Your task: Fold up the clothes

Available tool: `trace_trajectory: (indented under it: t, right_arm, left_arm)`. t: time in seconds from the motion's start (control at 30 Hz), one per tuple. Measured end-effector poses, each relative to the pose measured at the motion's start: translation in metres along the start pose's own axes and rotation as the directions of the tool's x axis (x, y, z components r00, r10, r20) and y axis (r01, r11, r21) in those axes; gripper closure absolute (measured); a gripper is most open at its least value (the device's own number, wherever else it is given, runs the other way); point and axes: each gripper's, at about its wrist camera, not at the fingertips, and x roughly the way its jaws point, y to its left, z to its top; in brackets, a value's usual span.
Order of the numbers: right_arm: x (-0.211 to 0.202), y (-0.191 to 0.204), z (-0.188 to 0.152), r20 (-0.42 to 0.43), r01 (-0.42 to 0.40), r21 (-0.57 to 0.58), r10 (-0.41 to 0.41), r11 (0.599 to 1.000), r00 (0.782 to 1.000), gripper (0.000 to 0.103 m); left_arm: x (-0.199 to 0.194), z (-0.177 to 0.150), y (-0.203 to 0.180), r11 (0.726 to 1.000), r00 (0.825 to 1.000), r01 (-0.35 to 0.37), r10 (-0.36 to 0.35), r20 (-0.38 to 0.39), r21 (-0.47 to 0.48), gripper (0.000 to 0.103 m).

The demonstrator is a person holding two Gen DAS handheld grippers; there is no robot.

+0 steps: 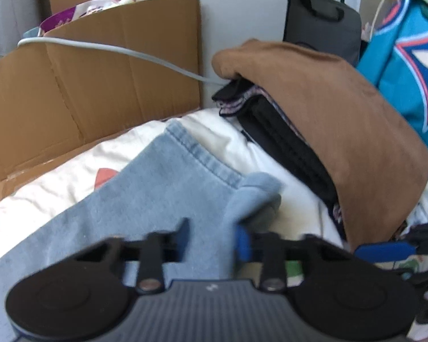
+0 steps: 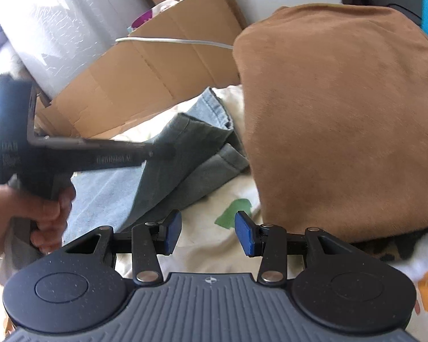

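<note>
My left gripper [image 2: 162, 152] has small raised letters on its arm and round end, too blurry to read.

Light-blue denim jeans [image 1: 162, 188]: lying across the centre and lower left of the frame on a cream bedsheet, hem end partly folded over. Brown garment [image 1: 342, 108]: folded, upper right of the frame, topping a stack of dark folded clothes [image 1: 285, 142].

A: Any room to get a hand in there?

B: Just the bare white sheet [image 2: 214, 245] up front. Brown-topped clothes stack [image 2: 342, 114] walls off the right, flattened cardboard [image 1: 94, 85] blocks behind, jeans [image 1: 157, 188] cover the left.
</note>
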Motion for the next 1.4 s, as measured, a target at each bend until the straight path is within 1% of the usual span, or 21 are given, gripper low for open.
trace_trajectory:
  t: [0.03,0.13,0.27,0.47,0.57,0.63,0.77,0.87,0.97,1.1,1.23,1.4]
  right_arm:
    - [0.001,0.001,0.002,0.005,-0.004,-0.003,0.004,1.000,1.000,0.055]
    - [0.006,0.006,0.010,0.019,-0.015,-0.015,0.016,1.000,1.000,0.055]
    - [0.020,0.017,0.022,0.032,-0.016,-0.054,0.017,0.998,0.999,0.055]
    - [0.043,0.037,0.038,0.040,0.004,-0.125,0.001,0.992,0.999,0.055]
    - [0.058,0.052,0.046,0.052,0.024,-0.226,-0.012,0.974,0.999,0.054]
    - [0.070,0.054,0.048,0.033,0.024,-0.232,-0.017,0.972,0.999,0.054]
    - [0.088,0.052,0.038,-0.023,0.080,-0.261,-0.089,0.962,0.996,0.054]
    - [0.082,0.047,0.030,-0.035,0.126,-0.235,-0.138,0.964,0.990,0.054]
    - [0.074,0.043,0.024,-0.037,0.131,-0.194,-0.141,0.972,0.989,0.054]
    - [0.073,0.040,0.018,-0.051,0.137,-0.184,-0.149,0.973,0.987,0.054]
    - [0.070,0.032,0.008,-0.057,0.162,-0.175,-0.175,0.971,0.983,0.054]
    - [0.063,0.020,0.000,-0.049,0.178,-0.150,-0.187,0.973,0.981,0.055]
  left_arm:
    - [-0.001,0.003,0.003,1.000,1.000,0.009,-0.009,-0.001,-0.006,0.093]
    - [-0.005,0.013,0.010,0.999,0.999,0.037,-0.037,0.009,-0.008,0.096]
    - [-0.007,0.028,0.020,0.997,0.997,0.074,-0.074,0.009,0.001,0.097]
    - [-0.010,0.044,0.030,0.995,0.995,0.101,-0.101,-0.004,0.022,0.097]
    - [-0.009,0.047,0.034,0.994,0.994,0.110,-0.110,-0.013,0.019,0.097]
    - [-0.008,0.046,0.034,0.994,0.994,0.111,-0.111,-0.017,0.019,0.097]
    - [-0.007,0.045,0.034,0.993,0.993,0.119,-0.118,-0.023,0.013,0.097]
    - [-0.006,0.043,0.033,0.992,0.992,0.127,-0.127,-0.026,0.002,0.098]
    - [-0.005,0.042,0.030,0.991,0.991,0.132,-0.132,-0.026,-0.003,0.098]
    - [-0.003,0.040,0.028,0.991,0.990,0.134,-0.135,-0.029,-0.011,0.098]
    - [-0.003,0.037,0.024,0.990,0.989,0.142,-0.142,-0.033,-0.008,0.098]
    - [0.004,0.027,0.014,0.984,0.982,0.177,-0.178,-0.060,-0.029,0.098]
